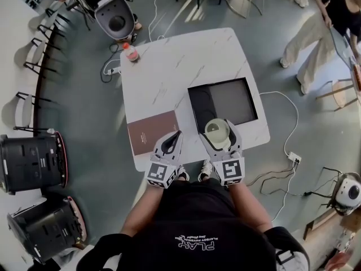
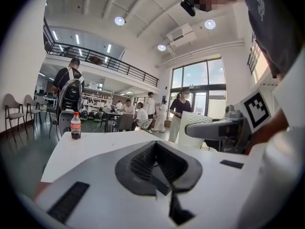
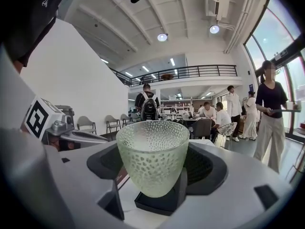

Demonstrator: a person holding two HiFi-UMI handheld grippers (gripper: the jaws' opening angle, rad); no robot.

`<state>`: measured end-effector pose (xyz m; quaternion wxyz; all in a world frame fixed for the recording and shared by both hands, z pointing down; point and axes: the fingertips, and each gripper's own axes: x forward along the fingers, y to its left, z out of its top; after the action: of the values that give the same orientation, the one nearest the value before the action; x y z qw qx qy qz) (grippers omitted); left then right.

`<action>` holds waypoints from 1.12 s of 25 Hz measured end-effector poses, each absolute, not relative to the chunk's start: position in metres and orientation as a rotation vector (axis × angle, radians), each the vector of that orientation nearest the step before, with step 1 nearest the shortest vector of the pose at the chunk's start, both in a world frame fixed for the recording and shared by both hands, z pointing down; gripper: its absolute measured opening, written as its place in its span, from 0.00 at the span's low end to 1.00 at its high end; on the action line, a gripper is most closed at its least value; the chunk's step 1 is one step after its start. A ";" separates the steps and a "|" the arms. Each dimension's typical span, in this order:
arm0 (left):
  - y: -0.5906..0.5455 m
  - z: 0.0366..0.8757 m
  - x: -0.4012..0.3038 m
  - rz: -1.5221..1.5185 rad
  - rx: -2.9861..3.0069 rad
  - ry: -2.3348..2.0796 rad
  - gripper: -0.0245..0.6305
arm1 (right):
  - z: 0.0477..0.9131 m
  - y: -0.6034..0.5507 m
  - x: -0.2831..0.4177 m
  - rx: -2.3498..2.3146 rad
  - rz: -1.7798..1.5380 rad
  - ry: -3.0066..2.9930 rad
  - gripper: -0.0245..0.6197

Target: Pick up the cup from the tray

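Observation:
The cup [image 1: 217, 131] is pale green, with a dimpled surface, and stands upright over the front edge of the dark tray [image 1: 225, 100]. My right gripper [image 1: 219, 134] is shut on it, one jaw on each side. In the right gripper view the cup [image 3: 152, 151] fills the gap between the jaws of the right gripper [image 3: 153, 175]. I cannot tell whether its base touches the tray. My left gripper [image 1: 172, 141] is shut and holds nothing, near the table's front edge; its own view shows the left gripper [image 2: 157, 163] with jaws together, and the cup [image 2: 194, 129] off to its right.
A brown notebook [image 1: 153, 131] lies on the white marble table [image 1: 169, 66], just left of the tray. A small drink bottle [image 1: 131, 52] stands at the far left corner. Chairs, black bins, floor cables and people surround the table.

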<state>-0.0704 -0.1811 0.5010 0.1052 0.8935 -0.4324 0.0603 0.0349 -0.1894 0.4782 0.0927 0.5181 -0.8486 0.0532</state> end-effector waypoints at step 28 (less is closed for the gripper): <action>-0.177 0.472 -0.051 0.163 2.758 -1.221 0.05 | 0.464 -0.176 0.040 1.597 0.147 -2.473 0.61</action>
<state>-0.0513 -0.1767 0.4717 0.0606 0.9113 -0.4036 0.0539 0.0395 -0.1759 0.4642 0.0966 0.5393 -0.8351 0.0496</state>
